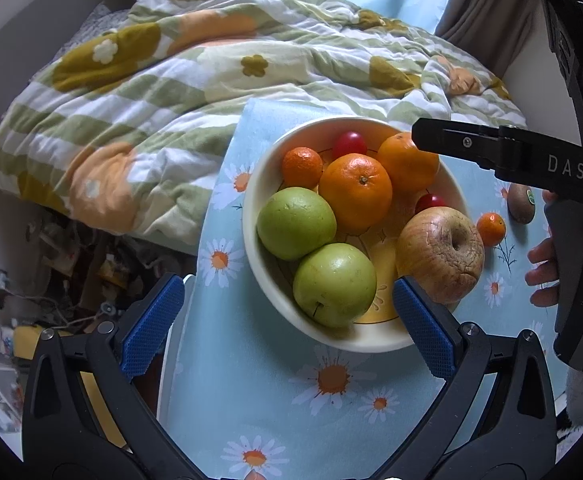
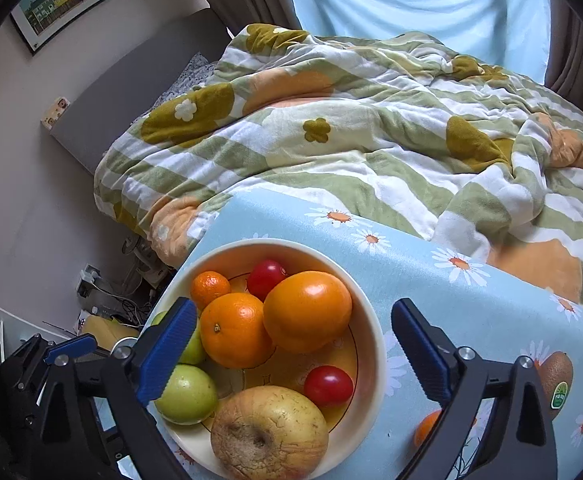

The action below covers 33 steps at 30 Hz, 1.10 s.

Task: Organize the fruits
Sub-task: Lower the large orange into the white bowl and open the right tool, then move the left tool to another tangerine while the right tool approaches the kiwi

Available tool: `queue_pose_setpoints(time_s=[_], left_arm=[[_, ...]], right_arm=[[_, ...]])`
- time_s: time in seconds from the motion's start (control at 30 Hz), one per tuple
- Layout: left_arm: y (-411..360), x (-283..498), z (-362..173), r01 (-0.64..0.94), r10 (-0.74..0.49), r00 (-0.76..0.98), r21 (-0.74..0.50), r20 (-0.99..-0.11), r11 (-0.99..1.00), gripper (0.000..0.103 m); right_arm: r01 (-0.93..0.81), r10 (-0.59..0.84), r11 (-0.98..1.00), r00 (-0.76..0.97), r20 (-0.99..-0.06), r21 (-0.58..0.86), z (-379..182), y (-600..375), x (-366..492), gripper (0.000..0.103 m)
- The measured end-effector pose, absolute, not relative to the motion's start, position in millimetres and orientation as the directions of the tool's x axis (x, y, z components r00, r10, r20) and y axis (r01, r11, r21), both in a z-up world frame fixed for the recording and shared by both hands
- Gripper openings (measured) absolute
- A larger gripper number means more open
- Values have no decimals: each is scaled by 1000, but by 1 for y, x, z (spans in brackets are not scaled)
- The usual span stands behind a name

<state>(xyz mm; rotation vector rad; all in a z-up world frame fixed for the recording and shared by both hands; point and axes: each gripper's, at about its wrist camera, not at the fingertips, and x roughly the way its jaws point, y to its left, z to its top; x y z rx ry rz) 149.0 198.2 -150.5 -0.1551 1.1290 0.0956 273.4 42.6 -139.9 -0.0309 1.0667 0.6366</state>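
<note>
Two green apples crowd our cream bowl beside a wrinkled apple (both grippers' jaws spread wide, empty).

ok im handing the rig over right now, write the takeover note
Left gripper: open, holding nothing, hovering over the near rim of the bowl.
Right gripper: open, nothing between its fingers, over the bowl's right side.
In the bowl: two green apples, a wrinkled apple, two big oranges, a small mandarin, two red cherry tomatoes.
Still out on the tablecloth, right of the bowl: a small mandarin and a kiwi.
Left to do: probably those two into the bowl.
</note>
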Motion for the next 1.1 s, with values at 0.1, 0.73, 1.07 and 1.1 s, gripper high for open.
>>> queue_pose_setpoints(time_s=[0.1, 0.73, 1.07, 1.1], left_arm=[[196, 147, -147, -143, -2, 426, -70, -905, 987, 103], [184, 127, -86, 1, -8, 499, -8, -867, 1000, 103], [149, 139, -68, 124, -55, 539, 15, -840, 992, 103], [143, 140, -66, 125, -62, 544, 8, -837, 992, 103]], right_arm=[[-504, 456, 827, 340, -822, 250, -137, 37, 265, 102], [-398, 370, 901, 501, -782, 171, -61, -15, 207, 103], [-253, 235, 963, 602, -763, 97, -32, -77, 180, 103], [-245, 228, 965, 607, -762, 93, -31, -85, 180, 103]])
